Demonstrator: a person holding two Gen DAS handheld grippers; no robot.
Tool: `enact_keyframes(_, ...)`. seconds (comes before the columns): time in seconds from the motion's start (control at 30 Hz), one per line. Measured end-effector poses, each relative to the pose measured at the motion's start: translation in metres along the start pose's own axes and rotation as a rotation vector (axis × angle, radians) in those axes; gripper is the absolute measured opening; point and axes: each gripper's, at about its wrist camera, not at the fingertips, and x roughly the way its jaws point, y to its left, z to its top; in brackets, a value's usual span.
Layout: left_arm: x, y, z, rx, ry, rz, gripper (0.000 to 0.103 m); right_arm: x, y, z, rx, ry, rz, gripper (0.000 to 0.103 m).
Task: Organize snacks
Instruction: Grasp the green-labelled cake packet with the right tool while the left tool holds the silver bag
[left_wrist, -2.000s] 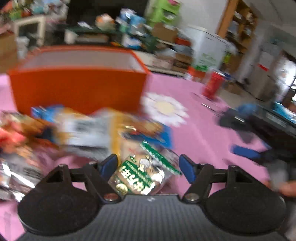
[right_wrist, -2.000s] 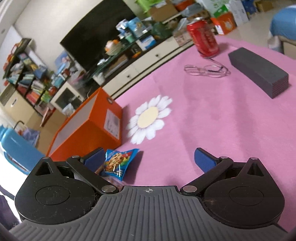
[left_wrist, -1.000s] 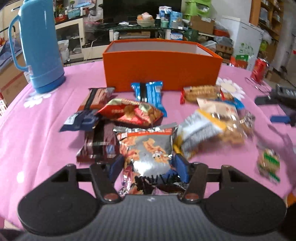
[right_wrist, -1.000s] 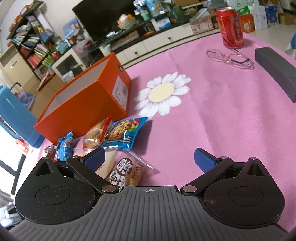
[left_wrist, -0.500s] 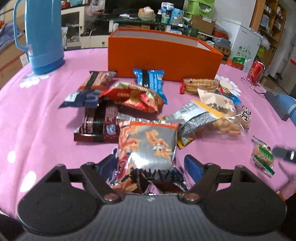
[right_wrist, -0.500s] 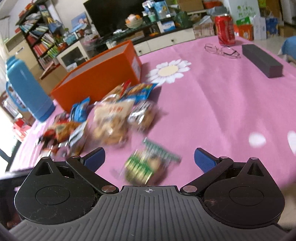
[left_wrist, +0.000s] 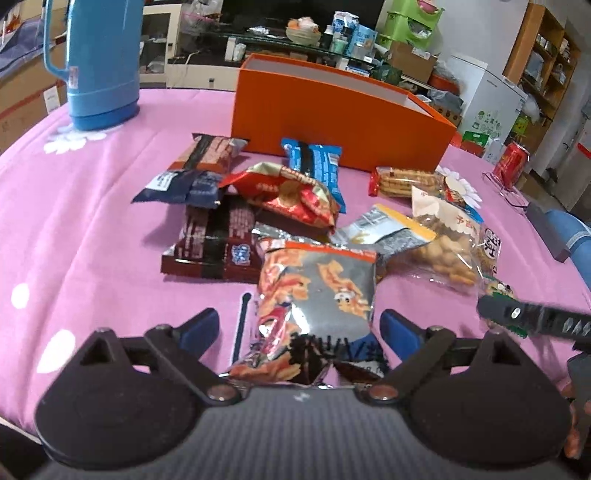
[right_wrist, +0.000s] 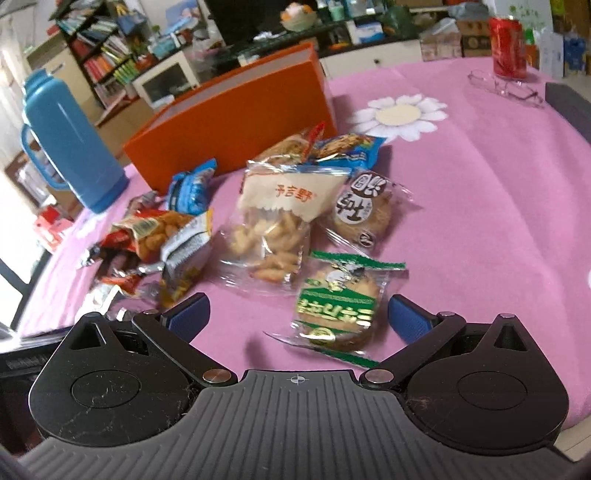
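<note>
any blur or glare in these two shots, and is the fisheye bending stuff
Left wrist view: mostly sharp, only the right tongs at the right edge smear; the foil snack bag shows slight sheen. Right wrist view: soft blur at the left edge, window glare there; the tablecloth bulges into a dome.

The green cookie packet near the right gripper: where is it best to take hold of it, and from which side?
Probably across the round cookie body of the green cookie packet, coming down from the near side, where the right gripper already has open jaws on either side of it. The packet lies flat and apart from the other snacks; its crimped ends are thin and would slip.
</note>
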Motion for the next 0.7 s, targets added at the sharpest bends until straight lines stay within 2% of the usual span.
enact_keyframes(0.17, 0.007, -0.012, -0.004, 0.046, 0.022, 0.011, 0.093, 0.007, 0.016, -0.009, -0.121, -0.016, -0.091, 0.099)
enact_keyframes(0.27, 0.01, -0.018, -0.007, 0.082, 0.015, 0.037, 0.093, 0.009, 0.019, -0.012, -0.143, -0.032, -0.126, 0.099)
enact_keyframes(0.37, 0.012, -0.02, -0.007, 0.097, 0.01, 0.055, 0.091, 0.007, 0.016, -0.013, -0.125, -0.055, -0.126, 0.099)
enact_keyframes(0.5, 0.012, -0.02, -0.001, 0.076, -0.004, 0.048, 0.09, 0.005, 0.017, -0.009, -0.105, -0.03, -0.139, 0.099)
enact_keyframes(0.6, 0.018, -0.026, -0.003, 0.102, 0.012, 0.063, 0.09, 0.004, 0.015, -0.008, -0.083, -0.037, -0.093, 0.099)
enact_keyframes(0.67, 0.019, -0.033, -0.006, 0.153, 0.01, 0.093, 0.086, 0.006, 0.018, -0.01, -0.111, -0.038, -0.108, 0.096)
enact_keyframes(0.7, 0.02, -0.035, -0.008, 0.181, 0.007, 0.11, 0.084, 0.007, 0.02, -0.012, -0.137, -0.042, -0.124, 0.09)
